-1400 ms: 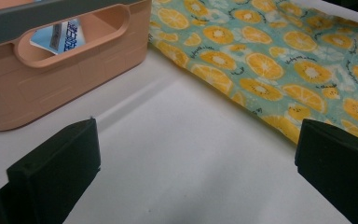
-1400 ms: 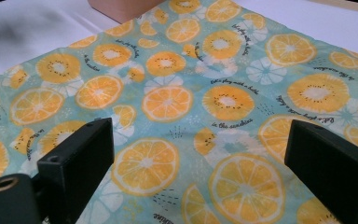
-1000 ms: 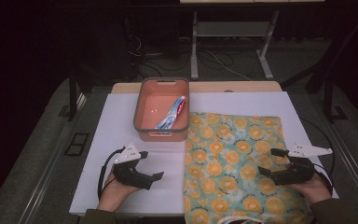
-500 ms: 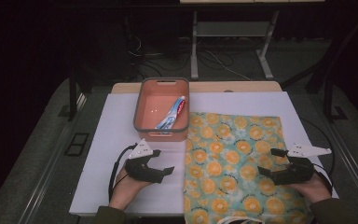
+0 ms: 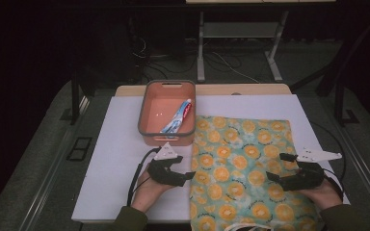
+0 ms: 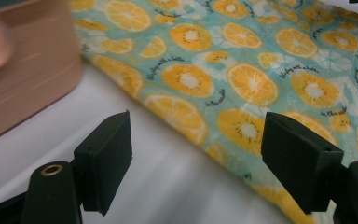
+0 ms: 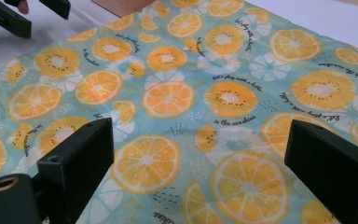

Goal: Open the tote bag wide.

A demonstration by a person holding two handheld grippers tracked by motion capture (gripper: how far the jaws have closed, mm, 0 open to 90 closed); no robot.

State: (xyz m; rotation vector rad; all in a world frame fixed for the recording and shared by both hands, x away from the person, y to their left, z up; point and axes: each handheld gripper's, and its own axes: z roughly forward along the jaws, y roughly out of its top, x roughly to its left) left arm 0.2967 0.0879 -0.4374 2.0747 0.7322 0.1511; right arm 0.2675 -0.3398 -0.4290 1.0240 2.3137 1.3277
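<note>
White tabletop (image 5: 115, 159) beneath us, our left gripper (image 6: 196, 154), jaws closing yet empty, should straddle the cloth (image 5: 241, 159)'s left edge squarely while our right gripper (image 5: 275, 168) hovers open.

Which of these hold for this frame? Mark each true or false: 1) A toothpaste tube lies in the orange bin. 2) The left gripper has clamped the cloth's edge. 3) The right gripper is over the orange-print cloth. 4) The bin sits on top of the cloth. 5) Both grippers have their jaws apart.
1) True: the toothpaste tube lies in the orange bin.
2) False: the left gripper sits at the edge of the orange-print cloth with jaws apart; they have just been closing, but nothing is pinched.
3) True: the right gripper is above the cloth's right part.
4) False: the bin stands on the white table cover, beside the cloth's far left corner.
5) True: the gripper views show gaps between both pairs of jaws.
</note>
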